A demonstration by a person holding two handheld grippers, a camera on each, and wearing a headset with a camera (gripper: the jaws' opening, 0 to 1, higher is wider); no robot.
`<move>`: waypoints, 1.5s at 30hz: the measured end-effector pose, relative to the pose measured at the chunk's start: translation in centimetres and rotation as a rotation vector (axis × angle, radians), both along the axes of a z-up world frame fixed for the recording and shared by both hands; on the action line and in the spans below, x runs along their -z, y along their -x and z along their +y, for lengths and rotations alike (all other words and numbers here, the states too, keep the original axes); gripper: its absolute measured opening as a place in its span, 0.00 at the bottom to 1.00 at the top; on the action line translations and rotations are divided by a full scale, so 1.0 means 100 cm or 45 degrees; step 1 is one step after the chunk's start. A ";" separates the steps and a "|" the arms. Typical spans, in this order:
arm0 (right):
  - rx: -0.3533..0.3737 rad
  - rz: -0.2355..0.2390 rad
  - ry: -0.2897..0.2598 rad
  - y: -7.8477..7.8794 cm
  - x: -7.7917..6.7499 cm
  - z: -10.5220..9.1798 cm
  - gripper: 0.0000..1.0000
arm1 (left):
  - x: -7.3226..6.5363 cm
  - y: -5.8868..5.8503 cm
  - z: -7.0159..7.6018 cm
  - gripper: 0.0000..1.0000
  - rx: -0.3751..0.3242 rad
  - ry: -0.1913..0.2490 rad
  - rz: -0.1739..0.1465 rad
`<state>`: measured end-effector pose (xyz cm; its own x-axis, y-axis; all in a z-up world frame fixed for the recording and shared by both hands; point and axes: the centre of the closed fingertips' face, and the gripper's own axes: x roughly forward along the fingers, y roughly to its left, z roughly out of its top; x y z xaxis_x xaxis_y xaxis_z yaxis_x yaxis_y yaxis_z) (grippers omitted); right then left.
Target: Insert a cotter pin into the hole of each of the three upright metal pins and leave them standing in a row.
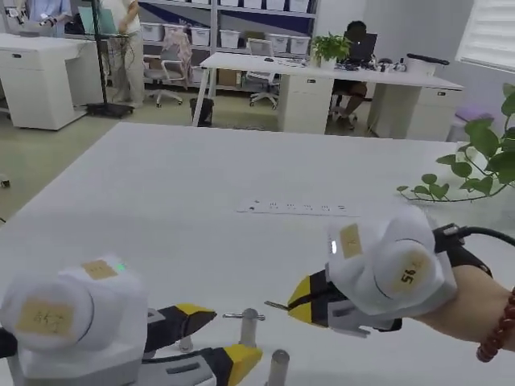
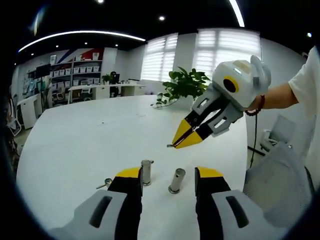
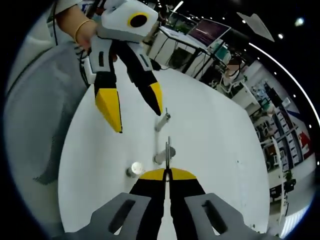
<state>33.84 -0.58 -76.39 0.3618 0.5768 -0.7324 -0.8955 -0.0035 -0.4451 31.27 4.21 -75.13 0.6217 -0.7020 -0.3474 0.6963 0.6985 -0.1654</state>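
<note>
Three uprights, I think: the third pin [image 2: 107,183] is small and hard to read. Left gripper [image 2: 169,173] jaws spread, bare pin [image 2: 176,181] just ahead of them. Beyond, right gripper [image 3: 167,172] pinches a cotter pin [image 3: 168,150] — long axis level, tip forward toward the pins. Risk: tip misses the hole and shoves the unheld bare pin over.

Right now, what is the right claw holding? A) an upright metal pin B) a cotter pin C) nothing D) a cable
B: the right claw is shut on a thin cotter pin that sticks out past its yellow tips.
</note>
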 end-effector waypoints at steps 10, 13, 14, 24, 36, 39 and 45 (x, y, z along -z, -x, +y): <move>-0.079 -0.048 -0.011 0.014 -0.004 0.013 0.02 | -0.007 -0.006 -0.011 0.26 0.017 0.111 0.047; -0.100 -0.064 -0.017 0.017 -0.006 0.017 0.02 | -0.009 -0.007 -0.014 0.23 0.022 0.141 0.065; -0.104 -0.067 -0.019 0.017 -0.006 0.018 0.02 | -0.009 -0.008 -0.014 0.23 0.023 0.146 0.069; -0.143 -0.105 -0.036 0.022 -0.013 0.025 0.02 | -0.011 -0.006 -0.017 0.11 0.025 0.189 0.099; -0.150 -0.112 -0.049 0.025 -0.015 0.029 0.02 | -0.011 -0.005 -0.016 0.02 0.016 0.233 0.133; -0.152 -0.112 -0.048 0.026 -0.015 0.029 0.02 | -0.011 -0.005 -0.016 0.01 0.029 0.224 0.124; -0.150 -0.099 -0.057 0.027 -0.015 0.030 0.03 | -0.012 -0.003 -0.016 0.01 0.036 0.228 0.111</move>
